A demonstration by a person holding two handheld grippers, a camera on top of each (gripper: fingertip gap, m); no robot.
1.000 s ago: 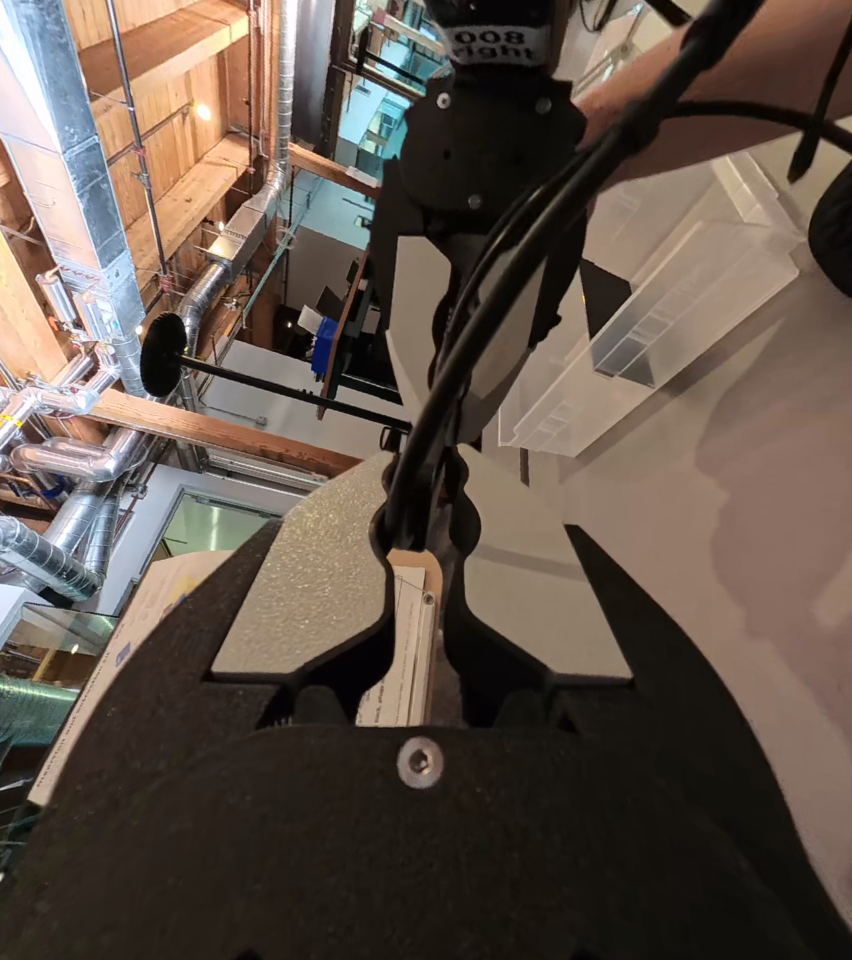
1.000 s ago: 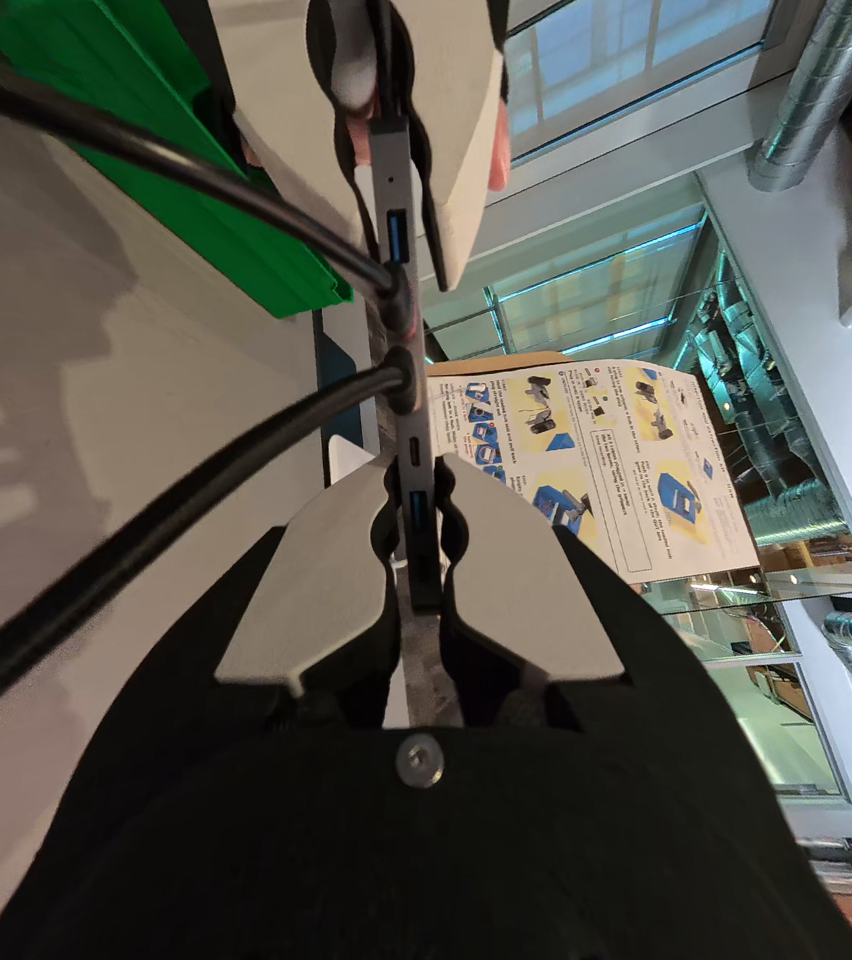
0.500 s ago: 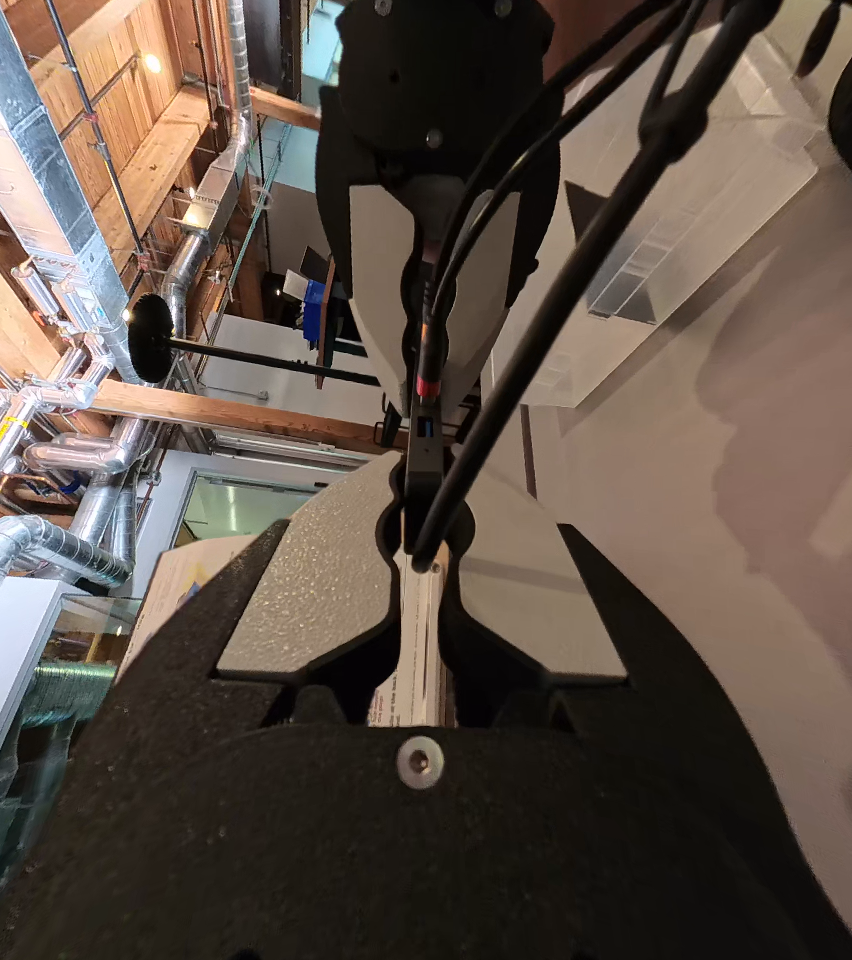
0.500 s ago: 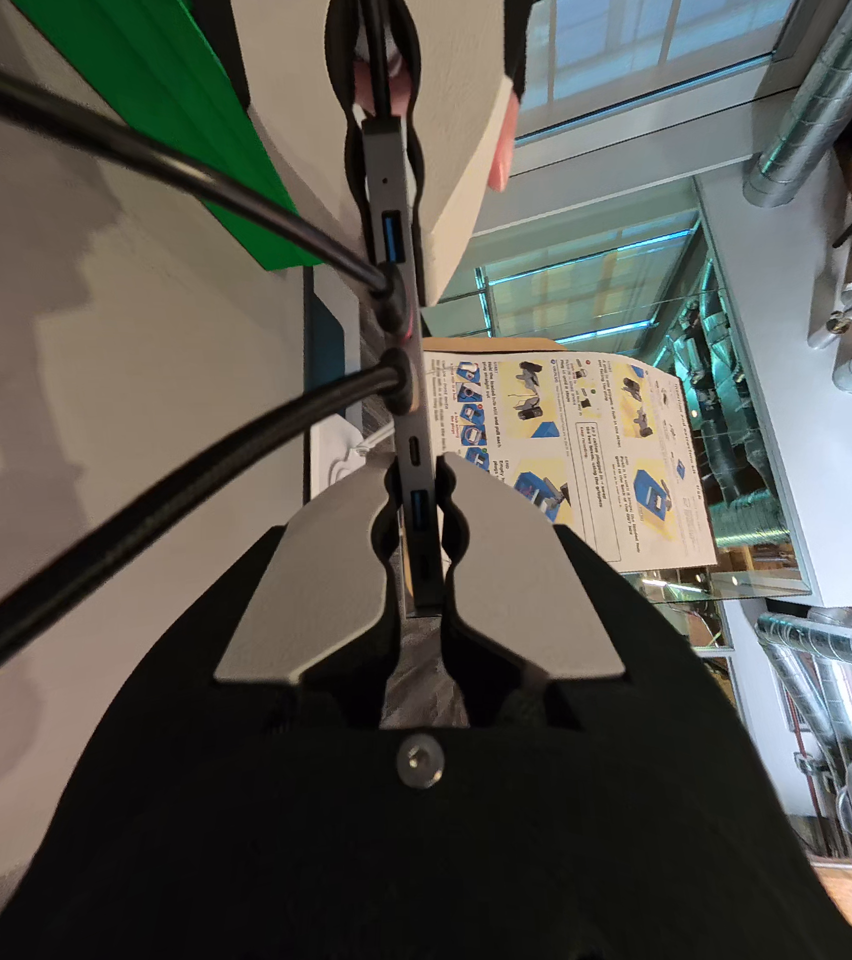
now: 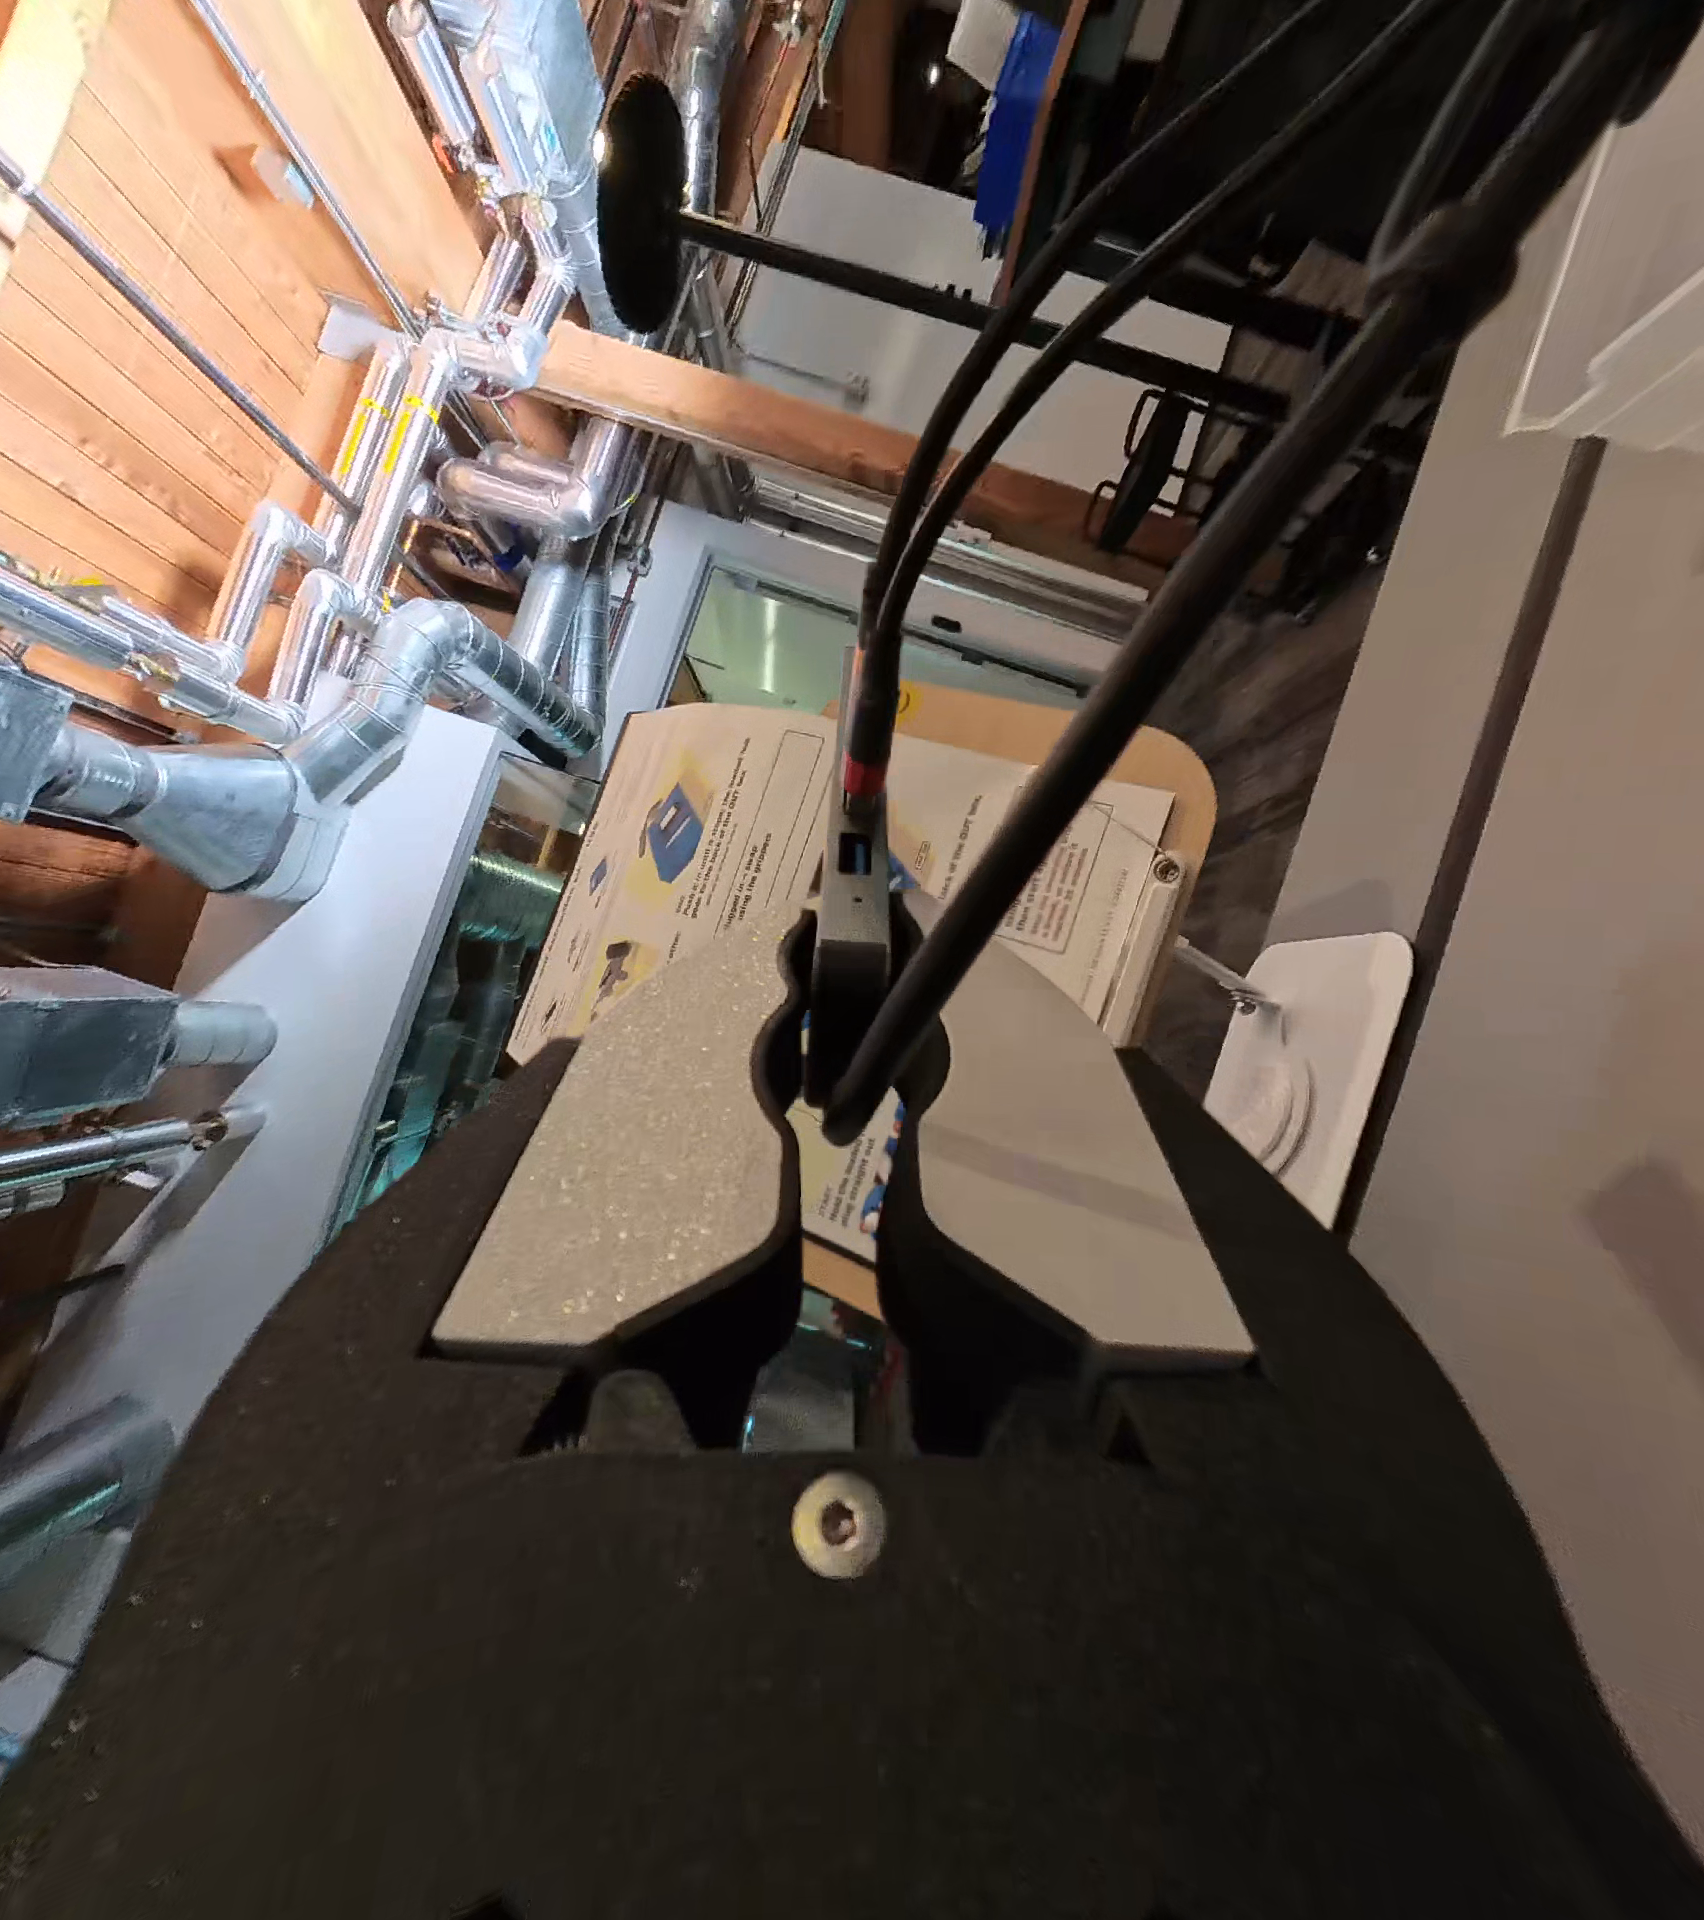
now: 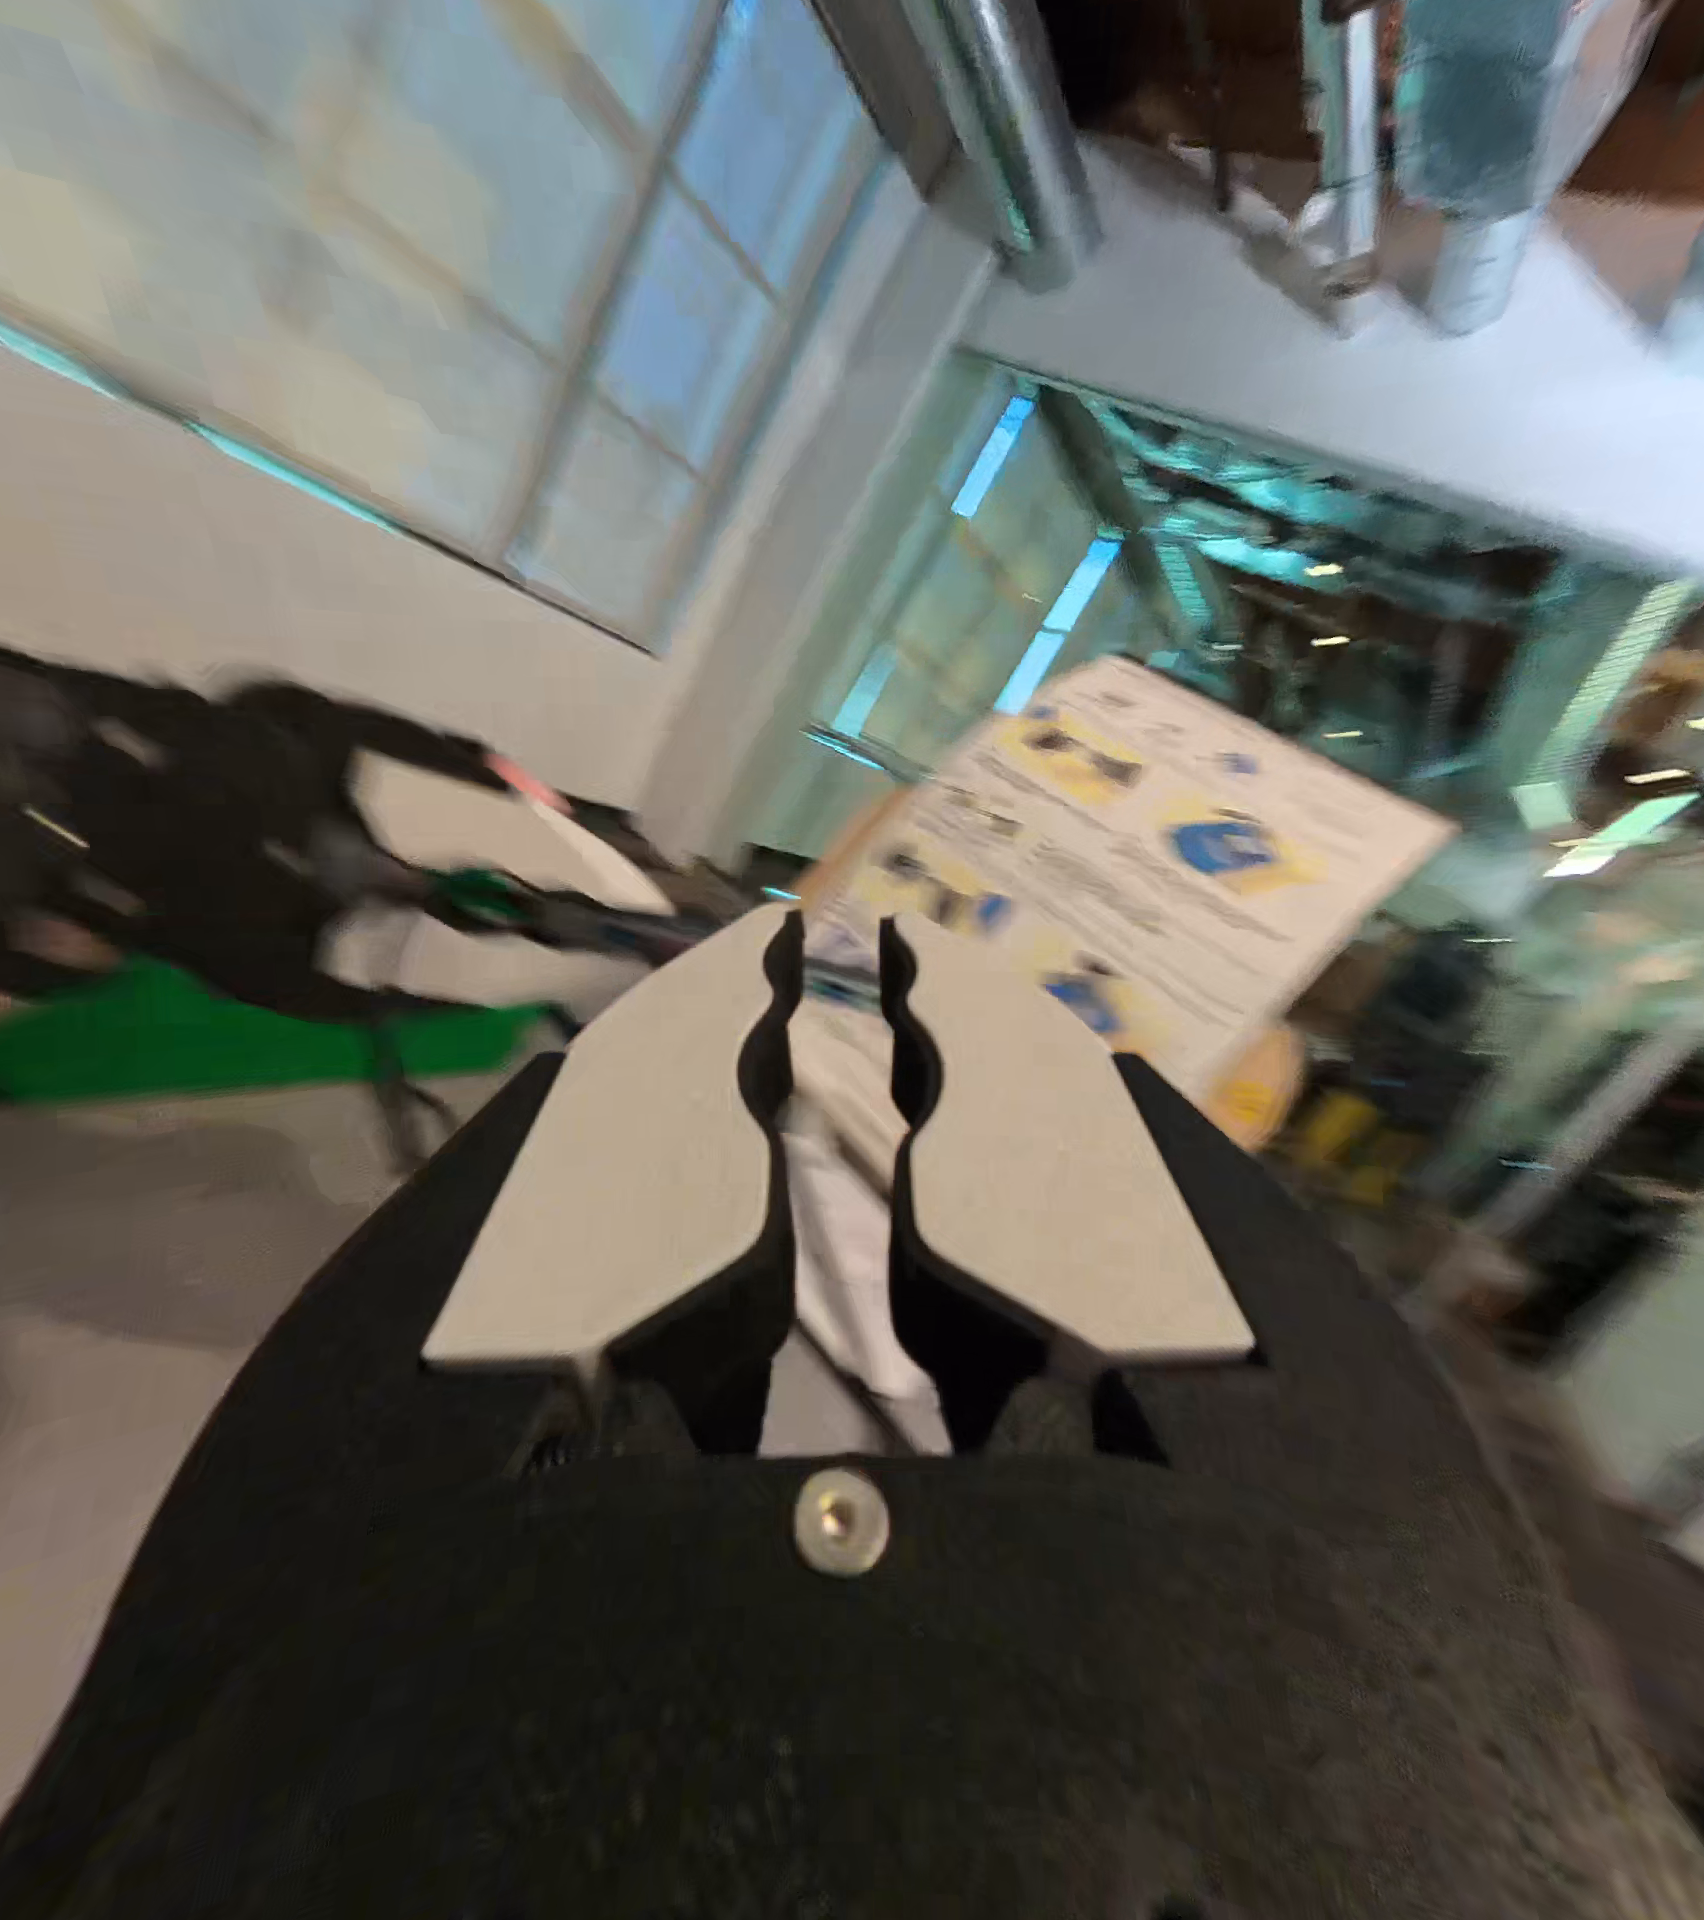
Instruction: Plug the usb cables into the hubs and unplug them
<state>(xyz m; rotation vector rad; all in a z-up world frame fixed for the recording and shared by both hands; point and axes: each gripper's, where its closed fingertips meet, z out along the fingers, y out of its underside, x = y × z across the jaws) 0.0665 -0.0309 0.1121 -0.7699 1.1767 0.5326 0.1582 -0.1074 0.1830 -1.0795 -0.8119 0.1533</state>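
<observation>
The left hand-held gripper (image 5: 843, 1023) is pinching the grey USB hub (image 5: 850, 935) between its fingers, with the hub standing out past the fingertips. A black cable (image 5: 1087, 831) enters the hub at the gripped end, between the jaws. A second cable's plug (image 5: 863, 743), marked with a red band, is seated in the hub's far end, straight ahead of the gripper; a blue port (image 5: 853, 857) just behind it appears empty. The right hand-held gripper (image 6: 840, 930) holds nothing: its jaws stand slightly apart with only background visible in the gap. That view is heavily blurred, and the hub cannot be made out in it. The step in hand is judged to be regrasping a plug for removal. Keep the left gripper firmly clamped and steady. Bring the right gripper onto the plug body, not the cord. Pull in line with the port axis; avoid sideways levering, which could twist the hub in the jaws. Keep the slack cables clear of the fingers.
</observation>
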